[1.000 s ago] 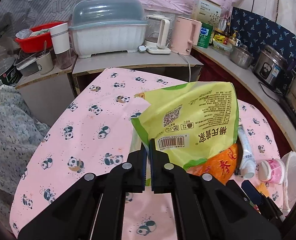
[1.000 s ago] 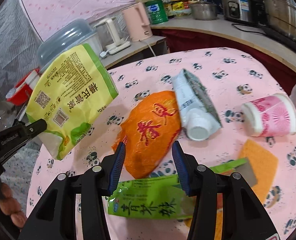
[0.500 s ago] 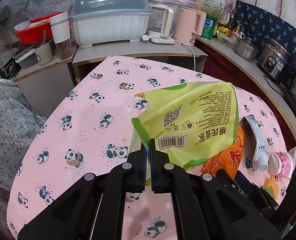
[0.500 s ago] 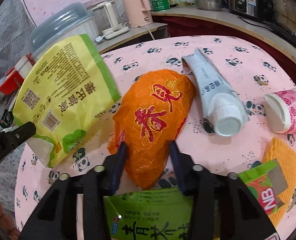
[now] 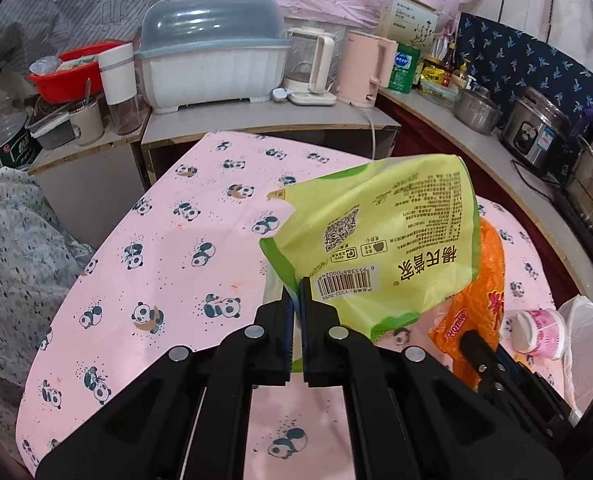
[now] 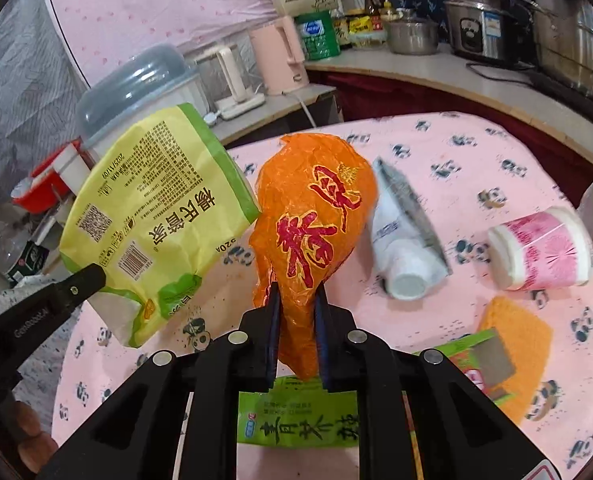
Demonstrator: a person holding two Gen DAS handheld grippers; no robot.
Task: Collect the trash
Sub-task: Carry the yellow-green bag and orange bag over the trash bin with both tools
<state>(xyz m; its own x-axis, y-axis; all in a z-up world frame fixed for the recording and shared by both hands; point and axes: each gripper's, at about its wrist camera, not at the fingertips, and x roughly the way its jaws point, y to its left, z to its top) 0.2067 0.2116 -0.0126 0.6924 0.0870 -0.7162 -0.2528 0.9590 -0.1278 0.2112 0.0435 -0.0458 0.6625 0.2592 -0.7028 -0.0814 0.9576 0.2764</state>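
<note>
My left gripper (image 5: pixel 297 294) is shut on the lower edge of a yellow-green snack bag (image 5: pixel 380 248) and holds it above the pink panda tablecloth (image 5: pixel 168 264). The same bag (image 6: pixel 152 216) shows at the left of the right wrist view. My right gripper (image 6: pixel 298 300) is shut on an orange plastic bag with red characters (image 6: pixel 316 220), lifted off the table. The orange bag (image 5: pixel 484 292) also shows behind the yellow-green one in the left wrist view. A white squeezed tube (image 6: pixel 404 240), a pink paper cup (image 6: pixel 544 248), a green tea packet (image 6: pixel 296 420) and an orange sponge (image 6: pixel 512 344) lie on the table.
A white mesh bin (image 5: pixel 584 340) stands at the table's right edge. Behind the table a counter carries a dish-drainer box (image 5: pixel 212 68), kettles (image 5: pixel 364 68), pots and a rice cooker (image 5: pixel 536 128). A red basin (image 5: pixel 64 76) sits at the far left.
My right gripper has moved forward over the orange bag, closed on it and lifted it. My left gripper still holds the yellow-green bag, now a little higher.
</note>
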